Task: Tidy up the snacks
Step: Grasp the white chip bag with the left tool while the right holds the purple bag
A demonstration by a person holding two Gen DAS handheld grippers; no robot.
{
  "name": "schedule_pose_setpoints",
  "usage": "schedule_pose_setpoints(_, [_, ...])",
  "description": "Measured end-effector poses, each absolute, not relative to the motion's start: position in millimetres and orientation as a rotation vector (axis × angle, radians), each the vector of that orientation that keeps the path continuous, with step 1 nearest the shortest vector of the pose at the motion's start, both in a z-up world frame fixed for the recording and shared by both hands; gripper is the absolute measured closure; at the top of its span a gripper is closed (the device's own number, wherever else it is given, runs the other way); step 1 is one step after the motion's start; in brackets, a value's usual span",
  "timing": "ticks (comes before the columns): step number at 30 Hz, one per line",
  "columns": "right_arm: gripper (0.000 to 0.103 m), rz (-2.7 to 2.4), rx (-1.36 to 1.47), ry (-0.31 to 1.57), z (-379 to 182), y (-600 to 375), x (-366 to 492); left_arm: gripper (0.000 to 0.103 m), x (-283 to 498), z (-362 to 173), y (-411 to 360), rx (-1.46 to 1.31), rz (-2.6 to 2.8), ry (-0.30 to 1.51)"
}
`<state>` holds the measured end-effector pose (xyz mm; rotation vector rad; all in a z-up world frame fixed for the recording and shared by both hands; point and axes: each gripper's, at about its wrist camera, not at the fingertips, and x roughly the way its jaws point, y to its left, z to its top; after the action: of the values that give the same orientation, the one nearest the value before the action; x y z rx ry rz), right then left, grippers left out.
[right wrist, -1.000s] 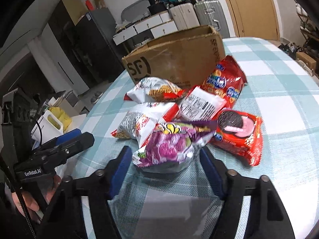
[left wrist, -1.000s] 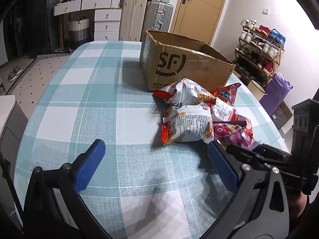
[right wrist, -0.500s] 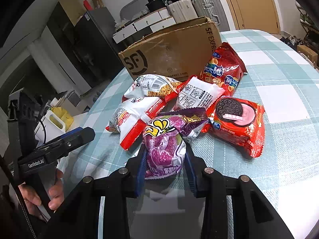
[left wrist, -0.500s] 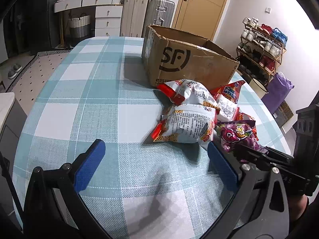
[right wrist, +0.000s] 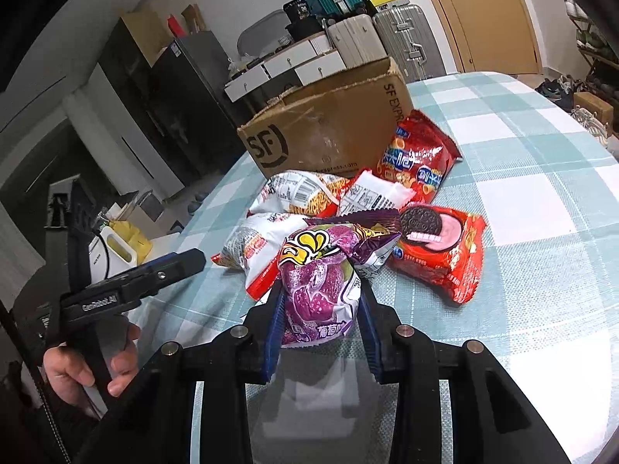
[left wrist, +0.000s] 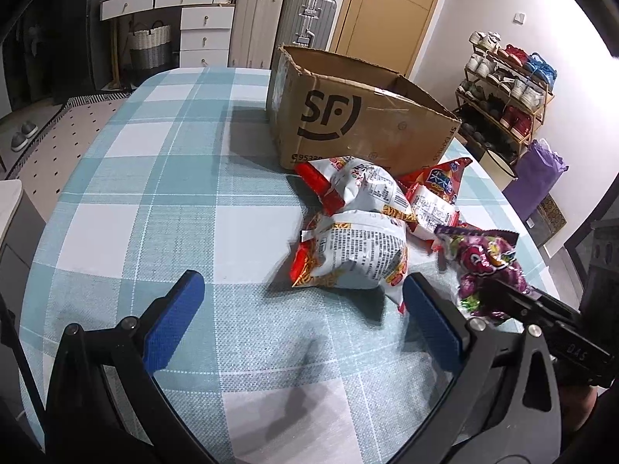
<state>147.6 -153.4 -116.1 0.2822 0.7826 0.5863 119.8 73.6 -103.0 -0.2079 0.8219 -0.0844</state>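
Note:
My right gripper [right wrist: 321, 301] is shut on a purple snack bag [right wrist: 317, 290], squeezed between its blue pads and lifted a little above the checked tablecloth; the same purple snack bag [left wrist: 487, 266] shows at the right of the left wrist view. Behind it lies a pile: two white-and-red noodle packs [right wrist: 267, 239] [right wrist: 301, 189], a red cookie pack [right wrist: 441, 247] and a red chip bag [right wrist: 418, 154]. An open cardboard box [right wrist: 329, 131] stands beyond. My left gripper [left wrist: 301, 321] hovers open over bare cloth, left of the pile.
The round table [left wrist: 154, 193] drops off at its left and near edges. Suitcases [left wrist: 305, 19], drawers [left wrist: 205, 34] and a door stand behind the cardboard box [left wrist: 359, 123]; a shoe rack [left wrist: 506, 92] and a purple bag [left wrist: 537, 178] stand to the right.
My right gripper went from open around the purple bag to shut on it, then raised it slightly off the pile. The left gripper stayed open and barely moved.

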Motion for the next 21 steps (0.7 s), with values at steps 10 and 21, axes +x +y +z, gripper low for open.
schedule_pose_setpoints(10, [0.068,0.594,0.296,0.742,-101,-165,142,0.001,138,-100,63,-0.209,-0.116,0.83])
schedule_pose_setpoints(21, [0.068,0.55,0.283,0.728,-88,-175,140,0.001,162,-109,54,-0.233,-0.197,0.855])
